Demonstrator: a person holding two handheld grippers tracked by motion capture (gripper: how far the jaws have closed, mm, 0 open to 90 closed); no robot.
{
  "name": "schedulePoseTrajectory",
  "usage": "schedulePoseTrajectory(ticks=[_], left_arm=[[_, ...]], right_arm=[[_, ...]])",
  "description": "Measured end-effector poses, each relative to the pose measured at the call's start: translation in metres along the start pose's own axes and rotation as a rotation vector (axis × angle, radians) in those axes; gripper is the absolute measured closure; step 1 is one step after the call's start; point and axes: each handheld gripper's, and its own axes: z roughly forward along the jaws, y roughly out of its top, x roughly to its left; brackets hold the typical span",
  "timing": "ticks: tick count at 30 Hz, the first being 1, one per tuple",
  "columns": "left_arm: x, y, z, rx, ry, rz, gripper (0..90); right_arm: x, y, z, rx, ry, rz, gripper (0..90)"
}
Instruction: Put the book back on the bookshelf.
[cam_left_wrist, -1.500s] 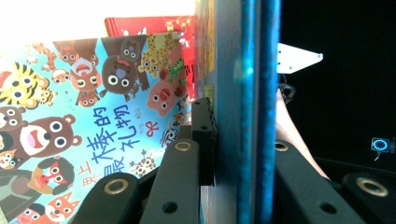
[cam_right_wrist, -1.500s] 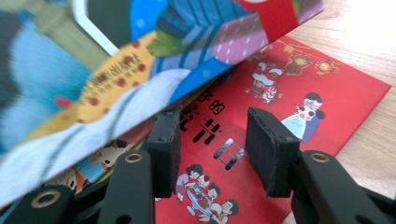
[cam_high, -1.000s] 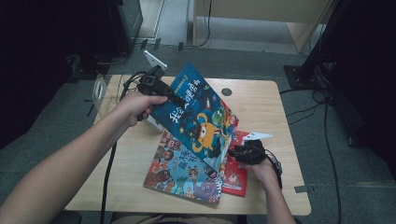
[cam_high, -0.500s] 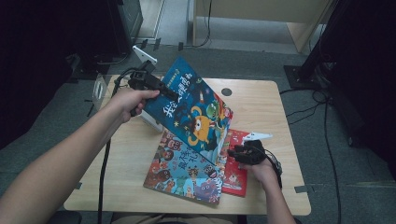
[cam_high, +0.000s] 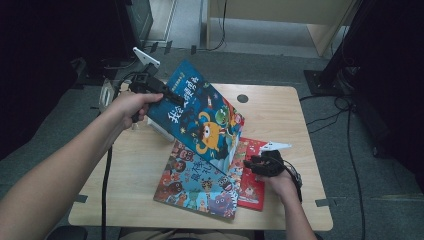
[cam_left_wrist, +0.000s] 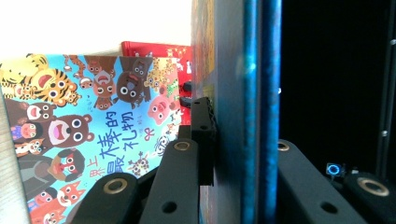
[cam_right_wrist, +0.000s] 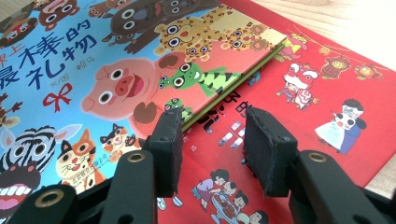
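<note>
1. High view — desk, pale wood, with a dark round hole near its far edge.
   - Left hand-held gripper: held in the person's left hand over the far left part of the desk, its jaws pinching the far left edge of the dark blue picture book. That book is lifted and tilted, its far edge high and its near right corner down among the other books.
   - Animal picture book: light blue cover, lying flat at the near middle of the desk, partly under the lifted book.
   - Red picture book: flat, just right of the animal book and partly beneath it.
   - Right hand-held gripper: in the right hand, resting low over the red book at the near right.

2. Left gripper view.
   - Dark blue picture book seen edge-on, upright between the two black jaws, both pads pressed against it.
   - Beyond, to the left: the animal picture book flat on the desk, the red picture book past it.

3. Right gripper view.
   - Right hand-held gripper: jaws spread part-way with nothing between the pads — they hover just above the red picture book.
   - Animal picture book: overlaps the red book from the left, its corner edge running just beyond the left jaw.
</note>
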Motion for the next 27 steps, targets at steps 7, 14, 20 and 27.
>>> schedulePoseTrajectory(ticks=[7,14,20,27], left_arm=[[0.004,0.000,-0.011,-0.023,-0.043,-0.022,82.0],[0.008,0.000,-0.020,-0.044,-0.051,-0.024,81.4],[0.014,0.000,-0.032,-0.062,-0.037,-0.028,81.5],[0.018,0.001,-0.052,-0.101,-0.013,-0.038,81.3]], right_arm=[[0.000,0.000,0.000,-0.001,0.000,-0.002,57.0],[0.000,0.000,0.000,-0.001,-0.004,-0.005,57.8],[0.000,0.000,0.000,-0.002,-0.004,-0.001,57.7],[0.001,0.000,0.000,0.000,-0.002,0.004,57.6]])
